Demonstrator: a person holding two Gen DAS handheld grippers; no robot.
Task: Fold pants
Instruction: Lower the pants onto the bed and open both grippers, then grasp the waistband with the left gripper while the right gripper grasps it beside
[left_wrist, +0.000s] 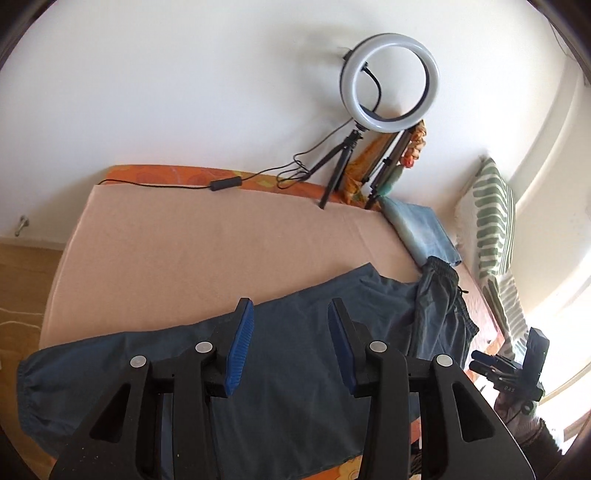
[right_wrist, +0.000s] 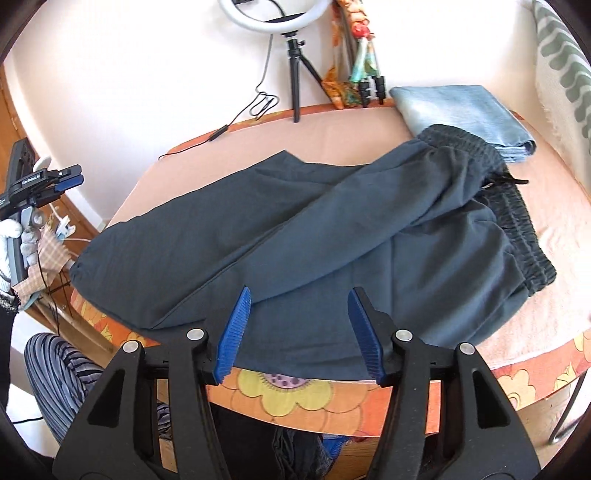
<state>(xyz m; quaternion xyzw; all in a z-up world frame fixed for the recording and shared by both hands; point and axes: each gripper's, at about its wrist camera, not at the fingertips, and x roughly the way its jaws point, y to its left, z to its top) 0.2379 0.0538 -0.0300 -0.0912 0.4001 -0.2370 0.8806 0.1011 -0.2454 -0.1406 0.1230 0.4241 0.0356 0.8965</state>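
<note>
White wall behind, peach cloth over the desk (right_wrist: 373, 125), floral orange edge nearest the cams.

Dark pants (right_wrist: 332, 236) lie flat on desk, directly ahead of and beneath both hand-held grippers. One leg is folded diagonally over the other; elastic waistband (right_wrist: 517, 218) bunched to the right, cuffs to the left.

Left hand-held gripper (left_wrist: 290, 345): jaws apart, nothing between the blue pads, held above the pants w/o touching as far as visible. Right hand-held gripper (right_wrist: 299, 334): jaws apart too, empty, over the near hem of the pants by the desk edge.

Folded light-blue jeans (right_wrist: 465, 114) beyond the right gripper, far right, touching the waistband. Ring light (left_wrist: 391, 83) on tripod at the far desk edge, cable trailing left. Striped pillow (left_wrist: 491, 218) far right.
</note>
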